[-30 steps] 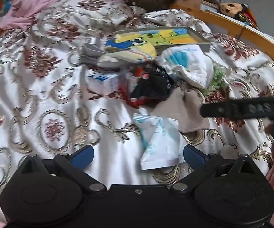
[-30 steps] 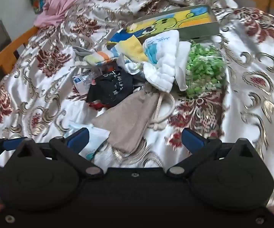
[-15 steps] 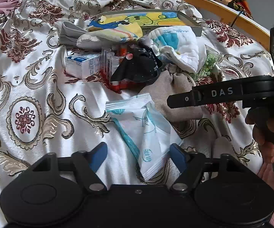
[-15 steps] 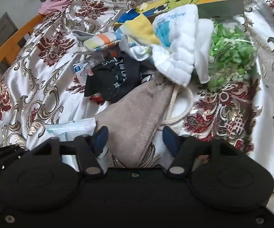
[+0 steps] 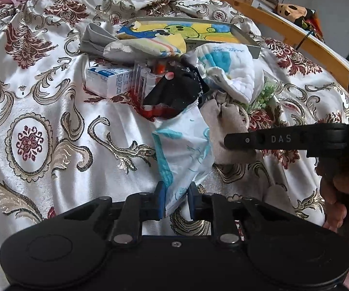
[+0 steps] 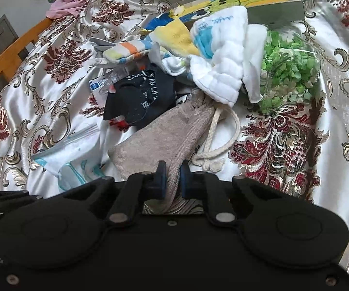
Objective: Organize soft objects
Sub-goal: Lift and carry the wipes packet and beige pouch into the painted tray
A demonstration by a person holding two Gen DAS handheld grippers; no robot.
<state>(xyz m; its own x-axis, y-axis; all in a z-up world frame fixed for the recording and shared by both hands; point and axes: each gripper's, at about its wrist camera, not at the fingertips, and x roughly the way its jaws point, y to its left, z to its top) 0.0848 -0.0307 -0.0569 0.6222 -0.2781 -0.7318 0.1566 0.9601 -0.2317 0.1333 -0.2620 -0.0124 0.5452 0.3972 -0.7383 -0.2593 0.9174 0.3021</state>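
Left hand-held gripper (image 5: 175, 200) is closing on wipes pkt (image 5: 184, 150); beige drawstring pouch (image 6: 164, 140) is clamped by right hand-held gripper (image 6: 173, 179). Slick pkt corner could be lost if lifted w/ a shallow pinch.

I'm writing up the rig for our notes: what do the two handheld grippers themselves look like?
Both match. The left gripper and right gripper have matte black bodies with two round housings, silver pivot pins on black link arms, and flat blue fingers. The right one's side bar reads "DAS" in pale letters. No cables or sleeves show.
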